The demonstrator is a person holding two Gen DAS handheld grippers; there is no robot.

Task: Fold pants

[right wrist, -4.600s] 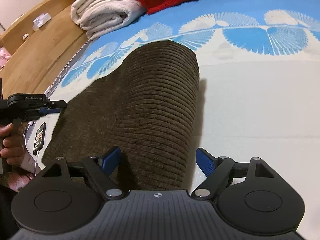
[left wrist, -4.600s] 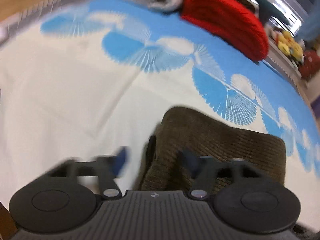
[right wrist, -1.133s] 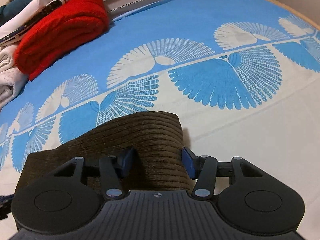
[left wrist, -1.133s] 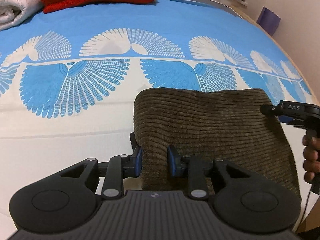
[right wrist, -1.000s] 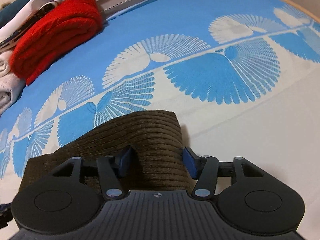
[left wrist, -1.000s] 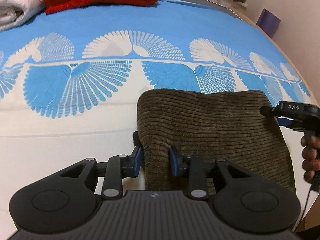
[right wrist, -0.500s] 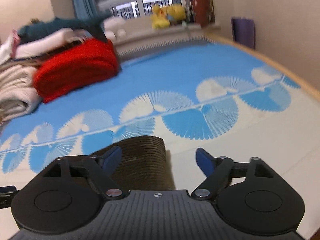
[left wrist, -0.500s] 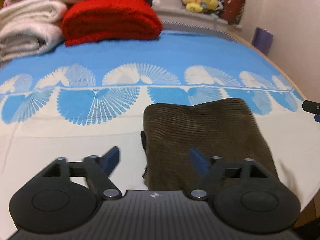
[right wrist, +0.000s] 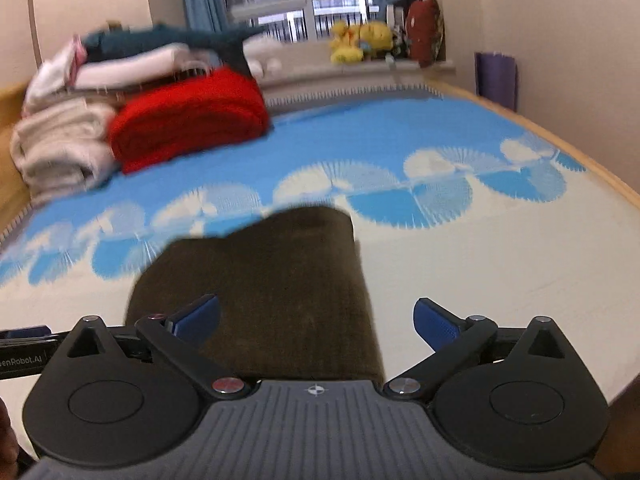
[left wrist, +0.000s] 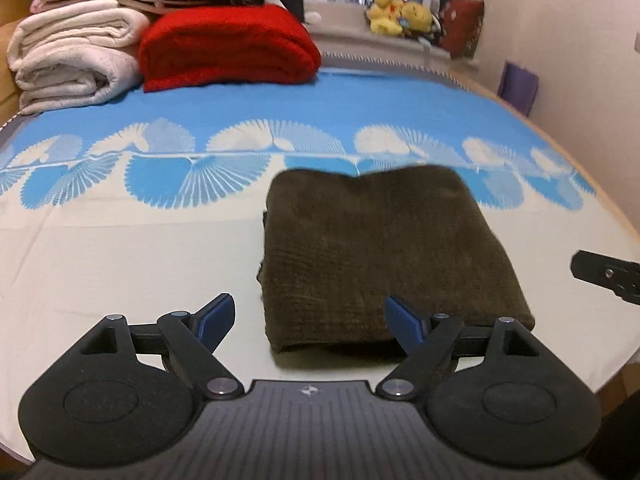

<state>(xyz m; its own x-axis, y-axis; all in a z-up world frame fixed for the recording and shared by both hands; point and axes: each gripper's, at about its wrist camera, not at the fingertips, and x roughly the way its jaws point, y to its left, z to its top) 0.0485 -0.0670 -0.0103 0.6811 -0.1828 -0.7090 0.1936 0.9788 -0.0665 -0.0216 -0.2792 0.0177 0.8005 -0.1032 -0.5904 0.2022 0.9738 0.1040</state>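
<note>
Both tongs are opening with nothing clamped: the left tongs [left wrist: 308,320] at the bottom of their frame, the right tongs [right wrist: 316,322] likewise. Folded brown corduroy pants [left wrist: 380,256] lie flat at centre frame on the bed [left wrist: 120,260], whose cover is cream with blue fan shapes. At upper left sit a red folded blanket [left wrist: 228,44] and cream towels [left wrist: 76,64]. Yellow plush toys [right wrist: 358,42] line the windowsill at top.
</note>
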